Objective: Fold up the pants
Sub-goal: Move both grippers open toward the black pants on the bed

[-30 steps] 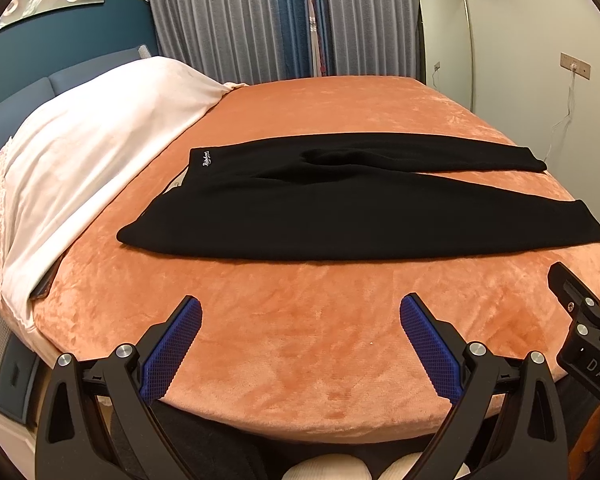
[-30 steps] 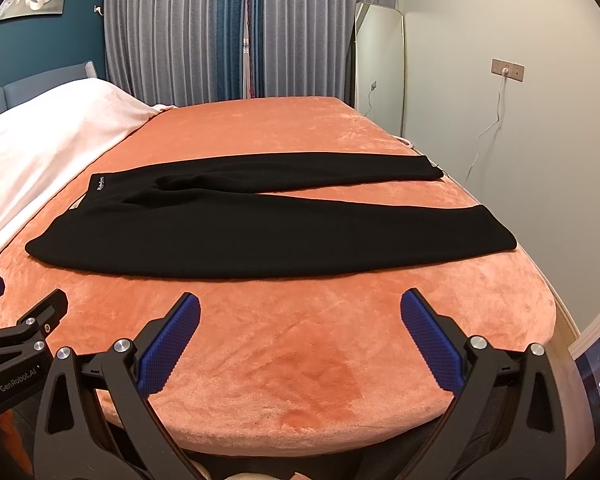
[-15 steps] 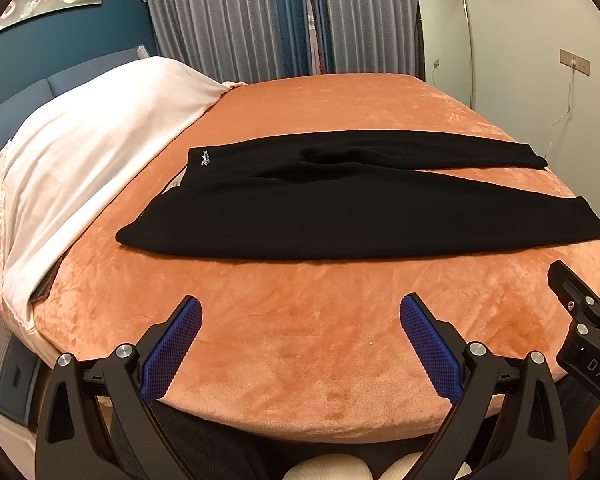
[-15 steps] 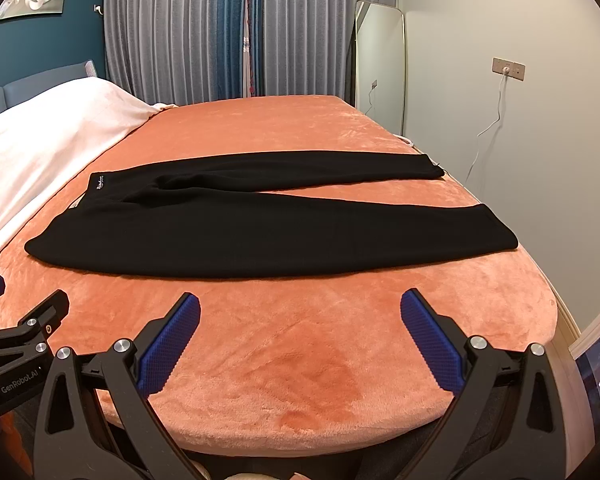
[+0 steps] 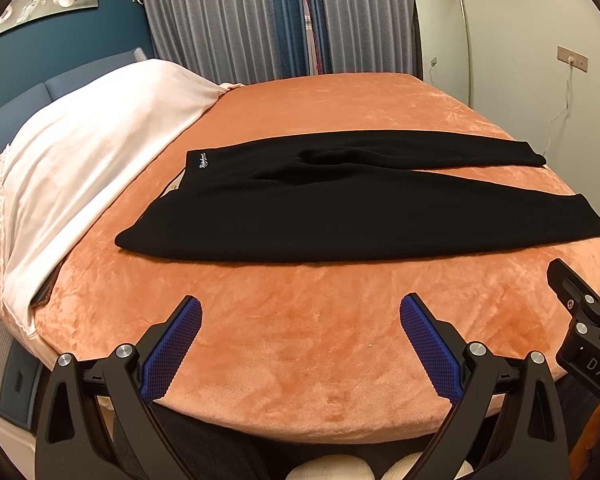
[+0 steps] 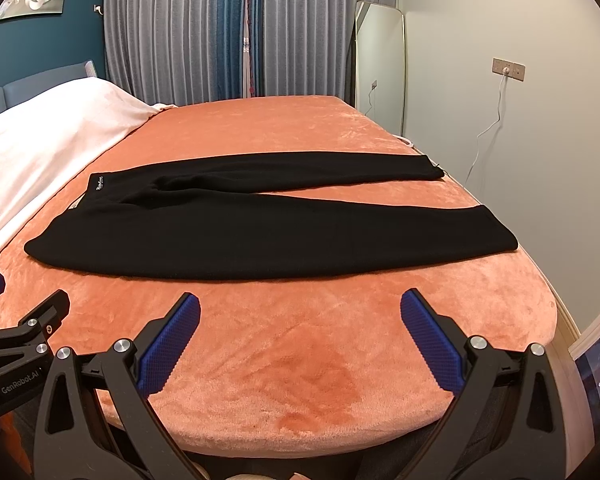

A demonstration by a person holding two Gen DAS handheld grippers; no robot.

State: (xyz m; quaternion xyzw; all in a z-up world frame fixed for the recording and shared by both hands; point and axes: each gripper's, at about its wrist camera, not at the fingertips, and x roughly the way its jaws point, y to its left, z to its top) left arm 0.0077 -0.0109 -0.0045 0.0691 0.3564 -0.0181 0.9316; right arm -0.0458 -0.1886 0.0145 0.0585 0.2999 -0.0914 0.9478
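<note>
Both tools, left tool [image 5: 300, 336] and right tool [image 6: 300, 334], gape empty; the pants [image 5: 340, 216] across mid-frame look soft, limp: pinch hem and waistband.

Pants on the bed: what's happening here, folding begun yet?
Not yet. The black pants lie flat and unfolded across the orange blanket, waistband toward the white bedding, legs spread slightly apart. A person holds the left claw and right claw open near the bed's front edge, touching nothing.
</note>
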